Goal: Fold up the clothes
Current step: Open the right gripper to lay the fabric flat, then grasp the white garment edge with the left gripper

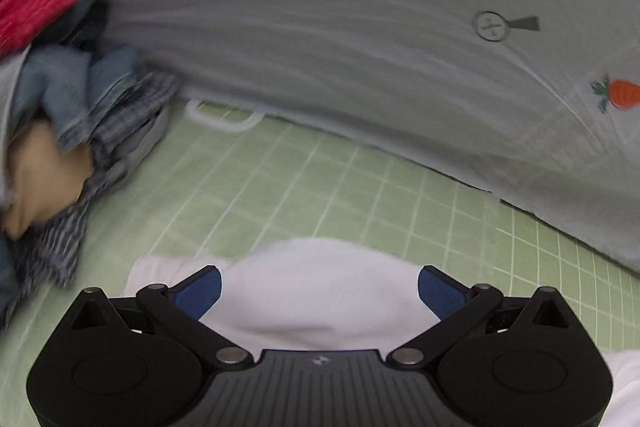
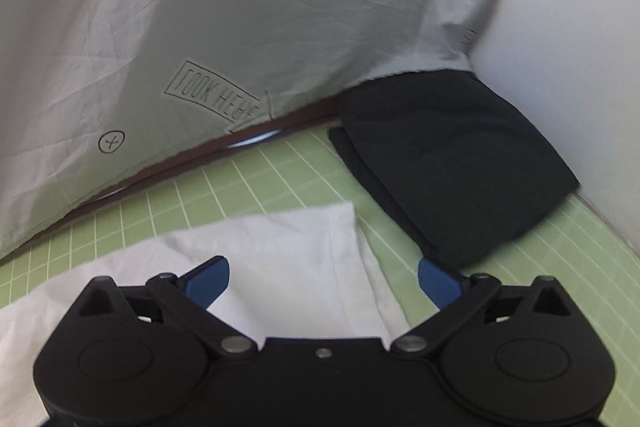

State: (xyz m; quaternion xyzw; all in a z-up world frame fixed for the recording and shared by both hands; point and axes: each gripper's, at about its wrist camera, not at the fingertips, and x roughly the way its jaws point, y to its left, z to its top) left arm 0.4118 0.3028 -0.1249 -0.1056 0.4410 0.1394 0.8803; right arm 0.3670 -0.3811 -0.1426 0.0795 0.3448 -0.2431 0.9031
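Both hand-held grippers, left [image 1: 319, 293] and right [image 2: 323, 285], gape empty over a white garment [image 2: 280, 251]; folded black garment [image 2: 452, 163] at right; unfolded pile [image 1: 68, 115] at left remains.

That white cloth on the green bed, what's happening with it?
Someone is folding clothes with a two-finger gripper in each hand. The white cloth lies on the green checked sheet. Both the left gripper and the right gripper are open above it, holding nothing. A folded black garment sits to the right by the wall, and a jumbled pile of clothes waits on the left. A big pale pillow lies behind.
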